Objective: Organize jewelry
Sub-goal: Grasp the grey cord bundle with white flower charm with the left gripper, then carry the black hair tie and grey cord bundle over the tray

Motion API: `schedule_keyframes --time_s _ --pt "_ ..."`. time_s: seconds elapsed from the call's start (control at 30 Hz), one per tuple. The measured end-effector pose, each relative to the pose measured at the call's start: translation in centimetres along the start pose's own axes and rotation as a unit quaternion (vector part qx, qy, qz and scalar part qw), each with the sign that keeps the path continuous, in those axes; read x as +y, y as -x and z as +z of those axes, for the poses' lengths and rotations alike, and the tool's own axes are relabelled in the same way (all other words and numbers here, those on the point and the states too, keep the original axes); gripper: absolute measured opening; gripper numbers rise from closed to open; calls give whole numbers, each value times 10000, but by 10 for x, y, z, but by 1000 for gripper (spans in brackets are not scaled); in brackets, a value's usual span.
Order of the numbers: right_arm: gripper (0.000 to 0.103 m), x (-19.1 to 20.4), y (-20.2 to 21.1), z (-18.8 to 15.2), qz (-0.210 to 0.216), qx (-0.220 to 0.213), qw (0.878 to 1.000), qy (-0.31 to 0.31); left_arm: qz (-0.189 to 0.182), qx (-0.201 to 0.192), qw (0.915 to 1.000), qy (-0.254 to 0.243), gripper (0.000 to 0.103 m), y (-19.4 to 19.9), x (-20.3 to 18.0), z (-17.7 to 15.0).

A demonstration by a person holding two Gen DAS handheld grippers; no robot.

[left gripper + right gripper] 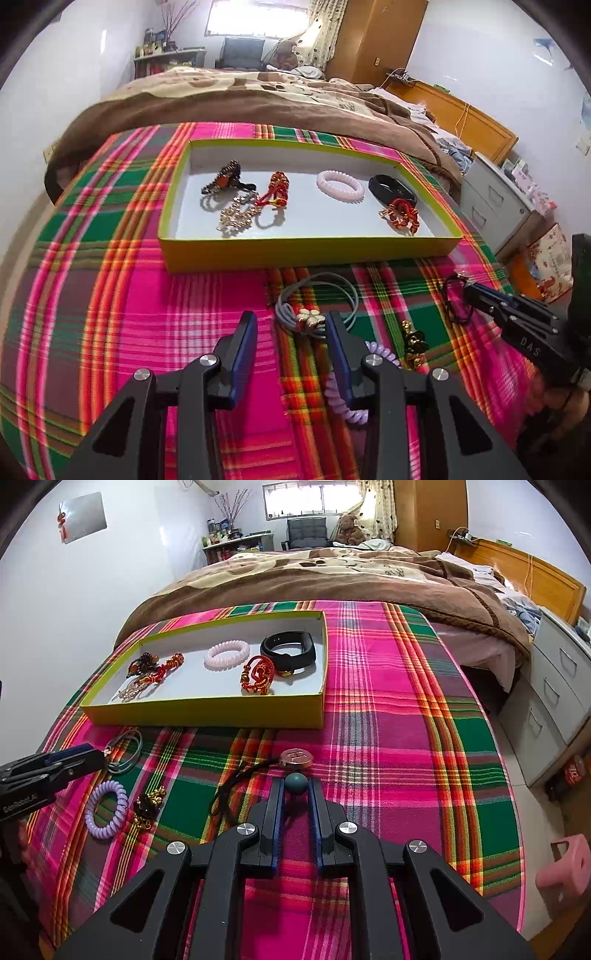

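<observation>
The right gripper (296,788) is closed on the dark green bead (296,783) of a black cord necklace (236,782) lying on the plaid cloth (388,738), just before the yellow tray (207,712). The bead is hard and round, so it may slip, and the limp cord and metal pendant (296,757) will dangle. The left gripper (291,325) stands open — empty — at the grey cord bracelet (317,299).

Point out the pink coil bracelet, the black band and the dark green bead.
pink coil bracelet (226,656), right wrist view, near rim
black band (288,647), right wrist view, front strap
dark green bead (295,783), right wrist view, centre
</observation>
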State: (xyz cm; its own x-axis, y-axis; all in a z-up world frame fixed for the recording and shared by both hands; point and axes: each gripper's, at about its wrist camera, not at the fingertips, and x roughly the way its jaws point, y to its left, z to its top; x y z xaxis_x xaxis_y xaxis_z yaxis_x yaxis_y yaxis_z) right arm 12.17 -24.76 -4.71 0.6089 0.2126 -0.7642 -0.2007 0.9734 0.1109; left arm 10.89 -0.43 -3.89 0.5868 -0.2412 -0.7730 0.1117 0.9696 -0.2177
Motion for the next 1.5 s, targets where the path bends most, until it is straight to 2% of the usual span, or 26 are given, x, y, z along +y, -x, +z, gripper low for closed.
schedule_keyframes --time_s 0.4,0.53,0.7,0.87,1.5 --pt "13 -3 4 -1 91 -85 9999 -80 518 4 9977 -442 38 -10 -16 0" --pt "13 -2 5 -1 103 -94 9999 -75 530 -14 9975 -457 26 -9 -16 -1" --pt "13 -2 6 -2 124 -103 9998 -74 604 -53 9962 -624 22 -7 -20 -3" --pt "13 -1 6 -2 114 -110 9998 -93 540 -53 9968 -591 19 -6 -17 -4" --pt "13 -3 11 -2 111 -174 9997 -139 404 -261 9977 -485 18 9 -13 -3"
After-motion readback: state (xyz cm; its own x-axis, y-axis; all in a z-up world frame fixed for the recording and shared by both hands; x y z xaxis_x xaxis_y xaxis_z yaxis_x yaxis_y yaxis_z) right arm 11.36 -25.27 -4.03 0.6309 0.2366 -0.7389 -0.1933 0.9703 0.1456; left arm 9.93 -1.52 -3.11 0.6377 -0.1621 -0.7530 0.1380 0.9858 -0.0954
